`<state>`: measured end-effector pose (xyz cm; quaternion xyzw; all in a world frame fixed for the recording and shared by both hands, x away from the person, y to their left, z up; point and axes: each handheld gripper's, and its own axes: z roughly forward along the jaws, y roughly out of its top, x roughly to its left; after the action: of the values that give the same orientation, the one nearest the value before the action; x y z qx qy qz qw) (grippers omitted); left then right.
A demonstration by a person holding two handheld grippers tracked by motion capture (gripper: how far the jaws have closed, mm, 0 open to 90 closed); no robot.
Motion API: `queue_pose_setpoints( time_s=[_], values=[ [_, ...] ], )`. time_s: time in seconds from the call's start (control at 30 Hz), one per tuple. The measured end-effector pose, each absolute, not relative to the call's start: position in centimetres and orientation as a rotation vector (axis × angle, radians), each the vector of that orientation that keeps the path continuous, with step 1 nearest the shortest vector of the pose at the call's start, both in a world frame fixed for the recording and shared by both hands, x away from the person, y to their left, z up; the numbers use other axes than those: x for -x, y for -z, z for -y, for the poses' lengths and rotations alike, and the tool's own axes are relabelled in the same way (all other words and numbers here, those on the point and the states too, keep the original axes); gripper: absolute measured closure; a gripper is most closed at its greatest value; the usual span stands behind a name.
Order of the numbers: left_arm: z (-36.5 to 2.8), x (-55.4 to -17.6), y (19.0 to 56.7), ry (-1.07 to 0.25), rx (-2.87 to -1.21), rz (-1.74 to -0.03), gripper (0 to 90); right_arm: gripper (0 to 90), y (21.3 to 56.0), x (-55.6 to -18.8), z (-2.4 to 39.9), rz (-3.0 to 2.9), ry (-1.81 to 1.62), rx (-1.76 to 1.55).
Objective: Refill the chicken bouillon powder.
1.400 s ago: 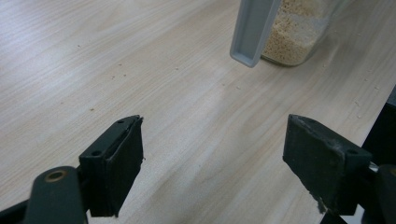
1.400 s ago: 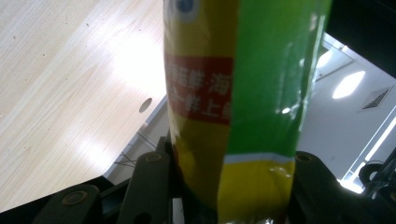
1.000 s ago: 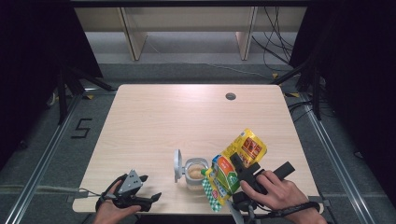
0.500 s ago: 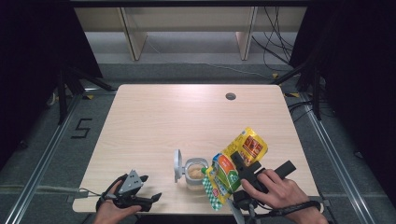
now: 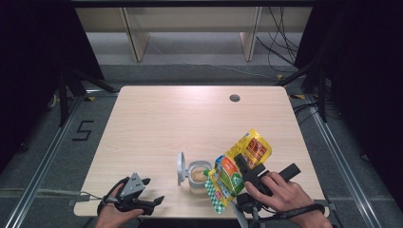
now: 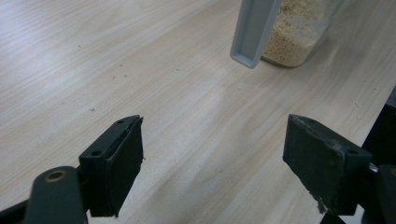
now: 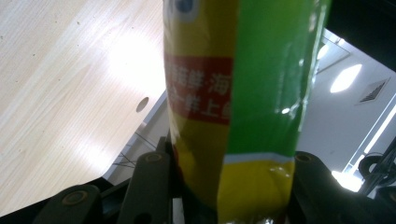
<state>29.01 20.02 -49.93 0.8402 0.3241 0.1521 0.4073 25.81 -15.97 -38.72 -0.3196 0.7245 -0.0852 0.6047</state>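
Pouring could get messy: right hand-held gripper (image 5: pixel 237 173) pinches the snack bag (image 5: pixel 237 166) tilted over the open jar (image 5: pixel 196 173) near the counter's (image 5: pixel 190 118) front edge; left hand-held gripper (image 5: pixel 142 202) sits wide, empty.

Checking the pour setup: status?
Left gripper open, idle. Right gripper shut on bag, tilted over open jar. Nothing in the way.
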Motion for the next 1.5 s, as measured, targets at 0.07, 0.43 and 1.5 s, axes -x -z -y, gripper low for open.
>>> queue_pose_setpoints(
  time_s=[0.07, 0.43, 1.5],
  values=[
    [-20.02, -29.02, 49.95, -0.389, -2.119, -0.819, 19.4, 66.1, 38.79, -25.77, 16.01, -1.677, 0.191, 0.736],
    [-19.92, -28.89, 50.1, -0.374, -2.103, -0.847, 19.4, 66.7, 39.17, -25.58, 16.3, -1.687, 0.176, 0.718],
    [-20.08, -28.87, 49.94, -0.388, -2.117, -0.831, 19.4, 66.8, 39.53, -25.62, 16.58, -1.687, 0.163, 0.719]
  ],
)
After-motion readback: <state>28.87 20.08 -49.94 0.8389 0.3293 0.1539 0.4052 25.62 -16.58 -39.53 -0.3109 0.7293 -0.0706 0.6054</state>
